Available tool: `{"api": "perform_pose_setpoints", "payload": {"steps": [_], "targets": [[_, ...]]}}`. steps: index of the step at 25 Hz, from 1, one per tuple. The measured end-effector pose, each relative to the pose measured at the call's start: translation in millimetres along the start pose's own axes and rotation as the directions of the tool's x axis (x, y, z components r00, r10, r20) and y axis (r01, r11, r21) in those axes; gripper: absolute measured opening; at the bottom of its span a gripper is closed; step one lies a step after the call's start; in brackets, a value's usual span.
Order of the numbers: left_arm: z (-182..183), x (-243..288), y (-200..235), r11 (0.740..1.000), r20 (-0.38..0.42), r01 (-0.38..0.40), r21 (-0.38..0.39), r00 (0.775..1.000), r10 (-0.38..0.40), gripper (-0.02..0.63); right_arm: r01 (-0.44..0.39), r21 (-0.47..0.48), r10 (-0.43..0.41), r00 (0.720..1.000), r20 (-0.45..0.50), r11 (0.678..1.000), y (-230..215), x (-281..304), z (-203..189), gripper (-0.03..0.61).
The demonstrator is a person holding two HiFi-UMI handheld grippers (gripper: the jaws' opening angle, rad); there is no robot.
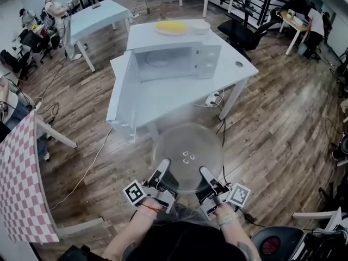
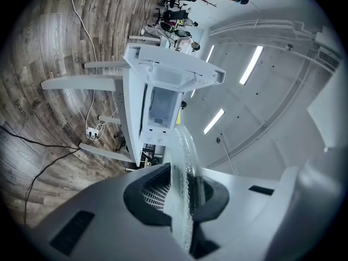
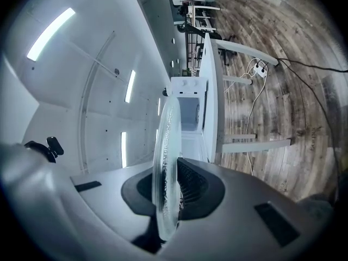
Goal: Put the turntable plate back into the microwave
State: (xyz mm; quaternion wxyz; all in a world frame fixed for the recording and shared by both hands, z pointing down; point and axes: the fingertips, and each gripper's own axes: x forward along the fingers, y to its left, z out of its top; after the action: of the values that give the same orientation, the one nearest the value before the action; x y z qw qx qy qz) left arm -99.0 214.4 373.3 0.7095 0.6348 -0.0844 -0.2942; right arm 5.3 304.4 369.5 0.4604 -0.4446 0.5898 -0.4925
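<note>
1. Left gripper (image 1: 162, 166) and right gripper (image 1: 205, 173) each pinch the near rim of the glass turntable plate (image 1: 187, 145), sharing its weight
2. Plate at lower centre, well short of the open microwave (image 1: 163, 41) at upper centre

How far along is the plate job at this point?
Done: the microwave door stands open. In hand: the left gripper and right gripper each clamp the glass turntable plate by its near rim, in the air short of the table. Left: getting it into the microwave and seated.

Open office (white desks (image 1: 100, 14), people (image 1: 314, 23), wood floor (image 1: 283, 124)).
</note>
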Motion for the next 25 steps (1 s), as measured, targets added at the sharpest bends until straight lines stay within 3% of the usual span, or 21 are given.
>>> {"api": "perform_pose_setpoints", "payload": {"steps": [7, 25], "targets": [[1.8, 1.2, 7.4, 1.0, 0.022, -0.024, 0.007, 0.999, 0.024, 0.034, 0.002, 0.022, -0.002, 1.0, -0.014, 1.0, -6.9, 2.2, 5.1, 0.04], [34.7, 67.7, 25.8, 1.0, 0.041, -0.01, 0.003, 0.999, 0.01, 0.034, 0.015, 0.022, -0.015, 0.999, -0.035, 1.0, -23.3, 57.5, 58.8, 0.04]]}}
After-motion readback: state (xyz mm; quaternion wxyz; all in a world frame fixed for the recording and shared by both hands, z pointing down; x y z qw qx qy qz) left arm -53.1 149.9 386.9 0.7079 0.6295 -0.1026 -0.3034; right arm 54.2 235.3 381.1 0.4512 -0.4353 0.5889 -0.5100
